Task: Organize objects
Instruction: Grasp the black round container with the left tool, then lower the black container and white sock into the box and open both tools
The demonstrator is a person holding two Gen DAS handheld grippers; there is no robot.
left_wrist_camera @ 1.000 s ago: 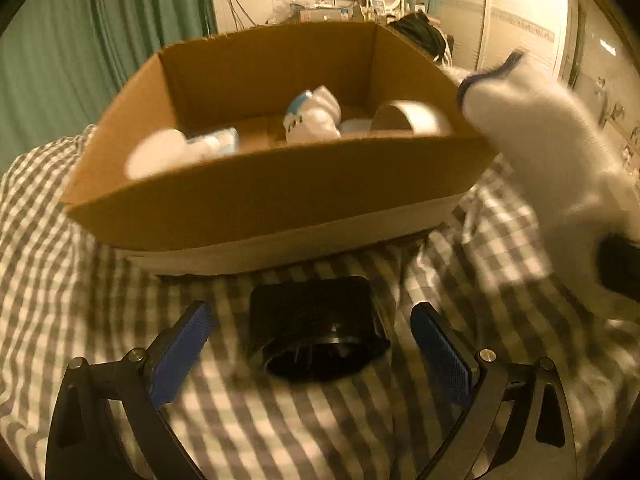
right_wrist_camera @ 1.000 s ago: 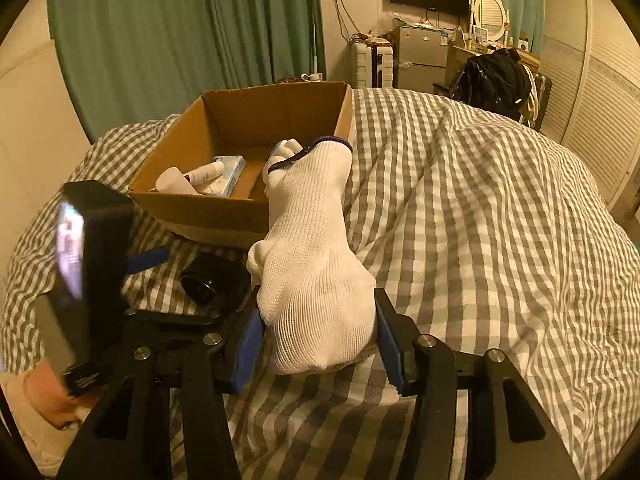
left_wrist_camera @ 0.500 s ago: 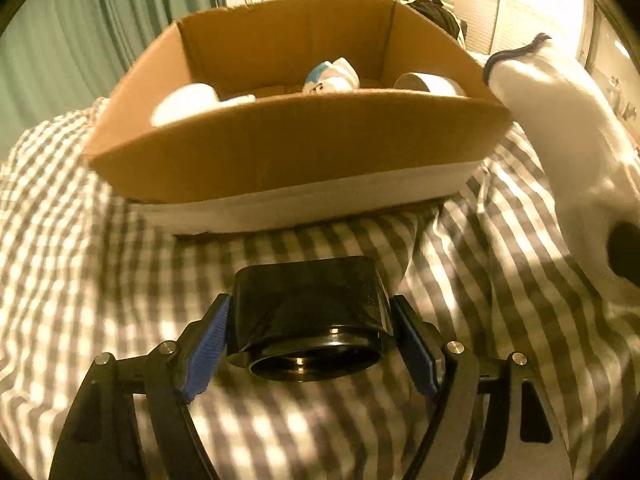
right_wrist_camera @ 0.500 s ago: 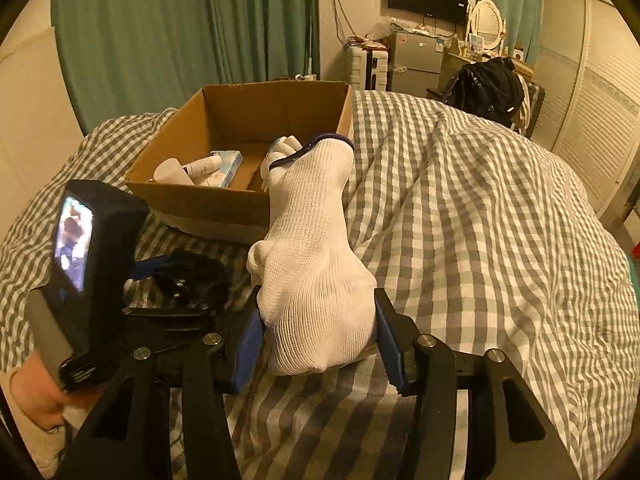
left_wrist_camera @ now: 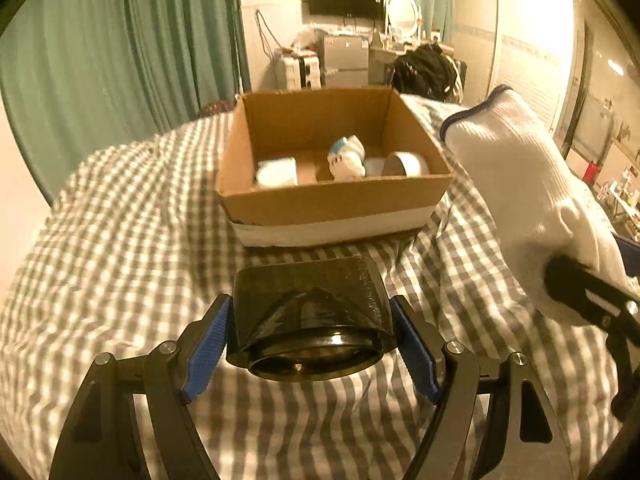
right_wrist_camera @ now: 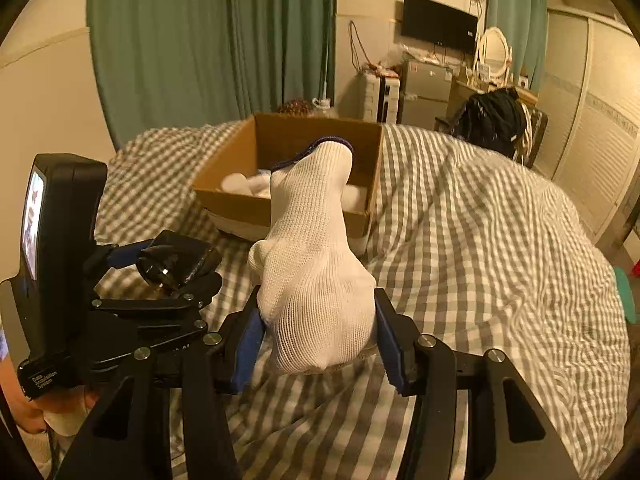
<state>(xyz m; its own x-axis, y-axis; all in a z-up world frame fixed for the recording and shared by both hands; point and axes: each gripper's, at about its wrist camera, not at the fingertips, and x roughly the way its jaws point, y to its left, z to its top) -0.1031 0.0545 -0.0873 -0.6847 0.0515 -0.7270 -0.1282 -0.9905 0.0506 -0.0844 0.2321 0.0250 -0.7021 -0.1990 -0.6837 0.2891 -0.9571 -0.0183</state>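
Note:
My left gripper is shut on a black plastic nozzle-like object and holds it above the checked bedcover, in front of the open cardboard box. The black object also shows in the right wrist view. My right gripper is shut on a white knitted glove with a dark cuff, held upright to the right of the left gripper. The glove also shows in the left wrist view. The box holds several white items and a tape roll.
The checked bedcover spreads wide to the right. Green curtains hang behind the bed. A fridge, a dressing table and a black bag stand at the far wall. The left gripper's device with a screen is at left.
My left gripper has closed on the black object and lifted it off the bed, back from the box. My right gripper has risen with the glove.

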